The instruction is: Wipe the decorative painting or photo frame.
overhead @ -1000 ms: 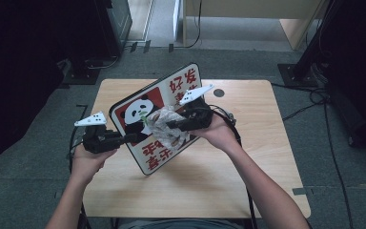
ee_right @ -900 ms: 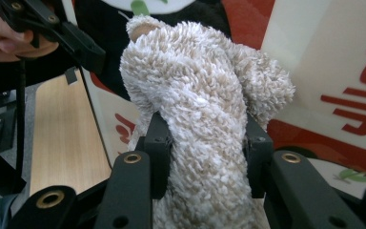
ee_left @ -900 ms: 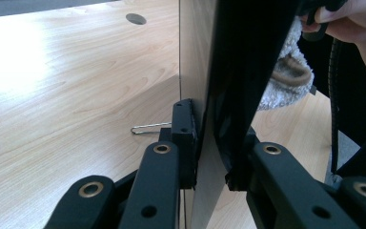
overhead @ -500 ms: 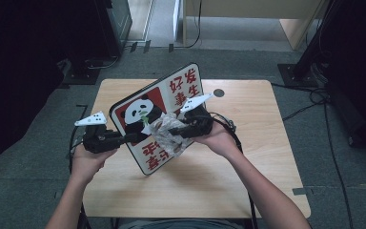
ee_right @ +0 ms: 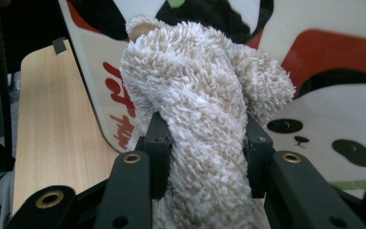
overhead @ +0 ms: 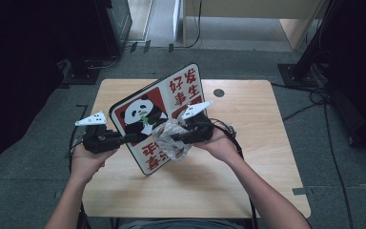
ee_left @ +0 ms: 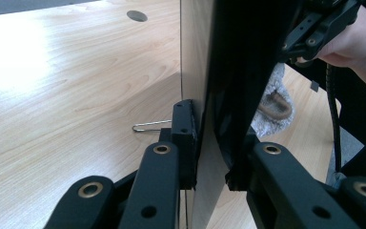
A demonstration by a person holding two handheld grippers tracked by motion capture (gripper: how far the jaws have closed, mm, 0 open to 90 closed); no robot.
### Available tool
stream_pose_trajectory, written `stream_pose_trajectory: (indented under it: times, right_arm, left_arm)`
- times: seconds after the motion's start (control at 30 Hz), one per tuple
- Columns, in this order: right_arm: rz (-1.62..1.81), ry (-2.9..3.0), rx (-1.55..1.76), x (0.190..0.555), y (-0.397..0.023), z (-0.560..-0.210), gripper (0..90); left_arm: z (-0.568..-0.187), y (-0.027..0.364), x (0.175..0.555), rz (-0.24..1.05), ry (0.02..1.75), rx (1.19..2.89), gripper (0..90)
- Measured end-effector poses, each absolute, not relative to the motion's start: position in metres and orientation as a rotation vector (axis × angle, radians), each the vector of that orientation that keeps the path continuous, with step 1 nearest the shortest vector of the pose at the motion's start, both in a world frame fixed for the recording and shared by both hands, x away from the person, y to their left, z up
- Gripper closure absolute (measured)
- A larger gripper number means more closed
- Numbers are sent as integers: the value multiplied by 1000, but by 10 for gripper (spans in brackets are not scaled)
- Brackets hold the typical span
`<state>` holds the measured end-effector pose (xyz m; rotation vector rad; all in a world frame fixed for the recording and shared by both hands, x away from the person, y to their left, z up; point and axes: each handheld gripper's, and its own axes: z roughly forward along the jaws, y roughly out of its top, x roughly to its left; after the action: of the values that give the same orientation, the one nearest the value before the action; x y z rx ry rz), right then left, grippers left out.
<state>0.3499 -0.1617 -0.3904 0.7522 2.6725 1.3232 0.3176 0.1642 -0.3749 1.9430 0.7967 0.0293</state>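
Pinching panda board (overhead: 159, 112) edge: left tongs (overhead: 132, 138). Right tongs (overhead: 175, 138) clamping fluffy cloth (overhead: 171, 138) against board face, above surface (overhead: 248, 143).

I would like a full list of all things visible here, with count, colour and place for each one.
board: one, white and red with a panda picture and red characters, held tilted above the table, its edge between the left gripper's jaws.
cloth: one, fluffy, whitish-beige, pressed against the board's picture side, clamped in the right gripper.
table: one, light wood, centre of the high view, with a round hole near its far edge.
wire loop: one, metal, on the table behind the board.
left gripper: one, black, shut on the board's edge.
right gripper: one, black, shut on the cloth.
hands: two, the left hand and the right hand, each holding a gripper.
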Motion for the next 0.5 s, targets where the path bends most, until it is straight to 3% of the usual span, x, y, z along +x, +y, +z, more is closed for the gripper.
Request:
stream_pose_trajectory:
  times: [0.5]
  right_arm:
    - [1310,2677,755,345,-166,-416,644]
  left_arm:
    - [-376,165,318,30,783,1931,781]
